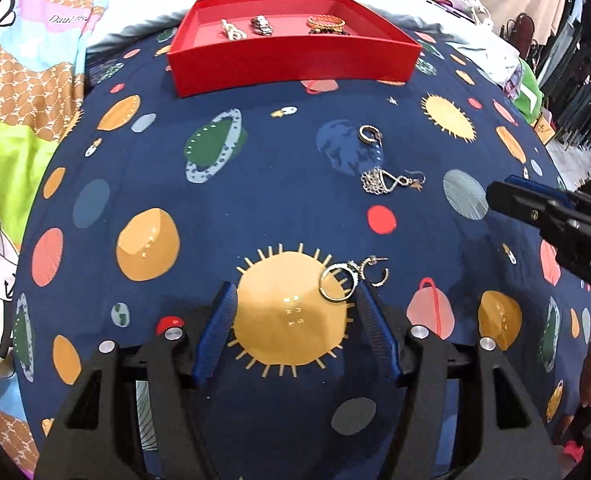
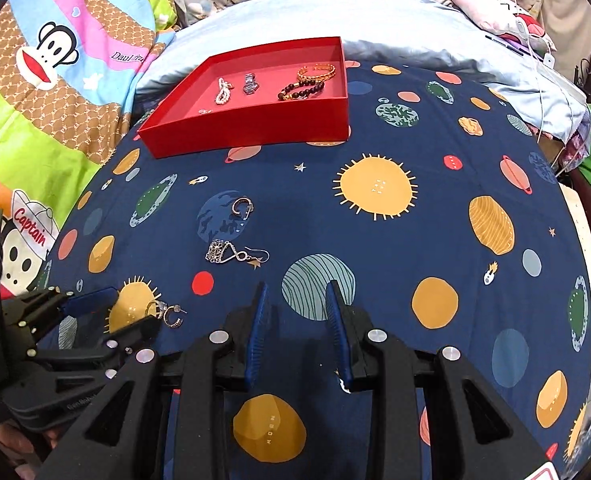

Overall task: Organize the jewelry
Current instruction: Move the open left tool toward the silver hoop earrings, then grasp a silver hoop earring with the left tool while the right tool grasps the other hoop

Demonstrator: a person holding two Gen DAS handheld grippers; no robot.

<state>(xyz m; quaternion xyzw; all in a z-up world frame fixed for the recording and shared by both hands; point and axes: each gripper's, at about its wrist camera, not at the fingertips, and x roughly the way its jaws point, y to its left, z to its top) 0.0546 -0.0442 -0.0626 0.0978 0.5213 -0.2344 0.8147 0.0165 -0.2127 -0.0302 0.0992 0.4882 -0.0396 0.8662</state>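
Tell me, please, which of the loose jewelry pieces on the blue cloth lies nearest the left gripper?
The silver ring on the yellow sun print, just off the left gripper; the hoop earring and dangling earring lie farther, toward the red tray.

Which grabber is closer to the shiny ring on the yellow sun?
The left gripper. Its open jaws sit right at the silver ring, which lies by the tip of one finger. The right gripper, also open, is farther off, over a striped planet.
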